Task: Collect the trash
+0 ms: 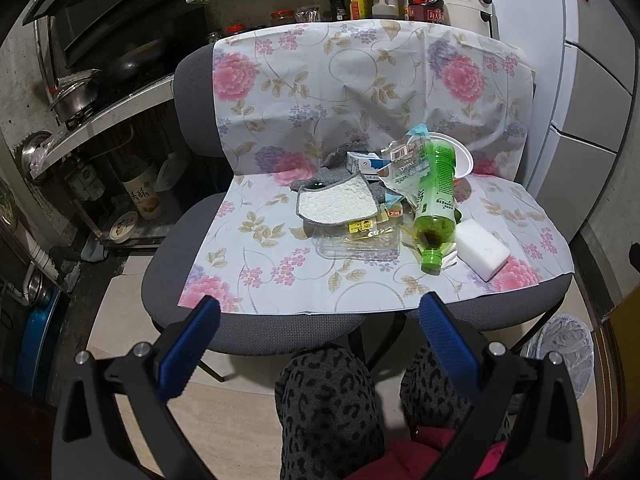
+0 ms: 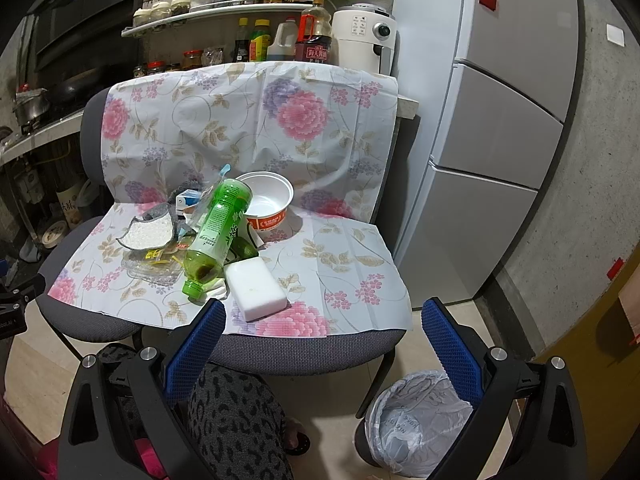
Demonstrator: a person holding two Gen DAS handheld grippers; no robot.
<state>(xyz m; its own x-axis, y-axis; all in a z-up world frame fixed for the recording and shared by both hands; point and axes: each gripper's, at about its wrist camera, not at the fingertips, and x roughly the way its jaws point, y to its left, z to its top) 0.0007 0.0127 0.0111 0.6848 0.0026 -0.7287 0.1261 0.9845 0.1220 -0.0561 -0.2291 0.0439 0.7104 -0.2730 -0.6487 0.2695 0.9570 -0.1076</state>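
At lower right, the lined trash bin looks empty. Mid-frame, the green bottle leans on an empty bowl. Both the left hand-held gripper and the right hand-held gripper gape wide, holding nothing.

Your left hand-held gripper has two fingers faced with blue, finely dimpled pads, each set on a glossy black plastic arm. Every arm carries two round silver screw heads, and a triangular cut-out sits low in the outer black frame. Your right hand-held gripper is built the same: blue textured pads, black arms, silver screws, triangular openings. You wear grey trousers with a black leopard-spot pattern, and a bright pink-red garment shows at your lap in both views.
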